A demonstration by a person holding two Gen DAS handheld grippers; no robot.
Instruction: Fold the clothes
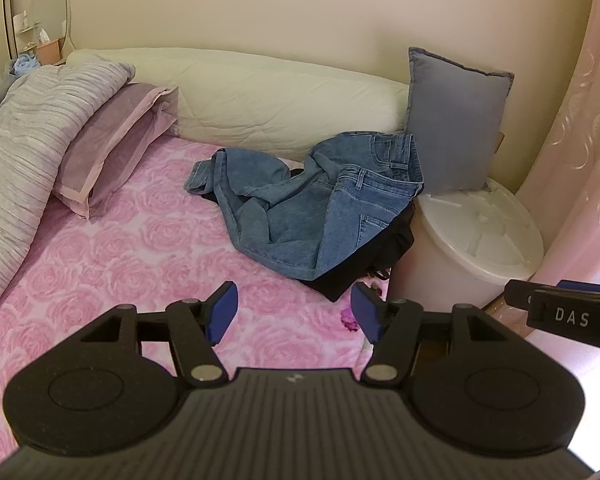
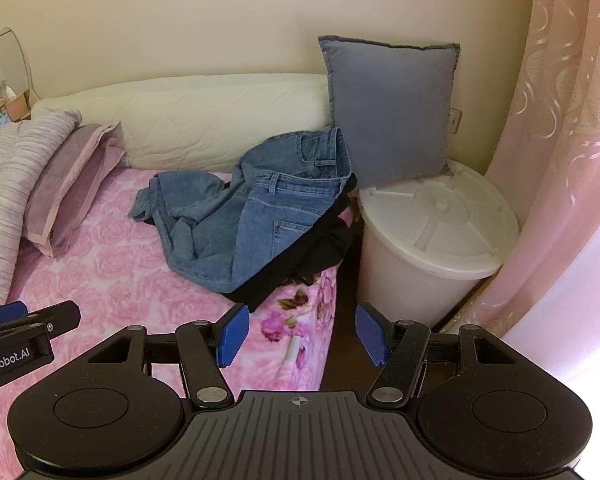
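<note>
A pair of blue jeans [image 1: 316, 204] lies crumpled on the pink rose bedsheet [image 1: 132, 256], near the bed's right edge, on top of a black garment [image 1: 376, 256]. The jeans [image 2: 252, 216] and the black garment [image 2: 300, 264] also show in the right wrist view. My left gripper [image 1: 294, 312] is open and empty, held above the sheet short of the jeans. My right gripper [image 2: 300, 336] is open and empty, held over the bed's right edge, short of the clothes. Each gripper shows at the edge of the other's view.
A white lidded bin [image 2: 432, 240] stands right of the bed, with a blue-grey cushion [image 2: 388, 108] leaning on the wall above it. A purple pillow [image 1: 112, 140] and a striped grey quilt [image 1: 24, 152] lie at the left. A cream bolster [image 1: 276, 100] runs along the wall. A pink curtain [image 2: 560, 140] hangs at the right.
</note>
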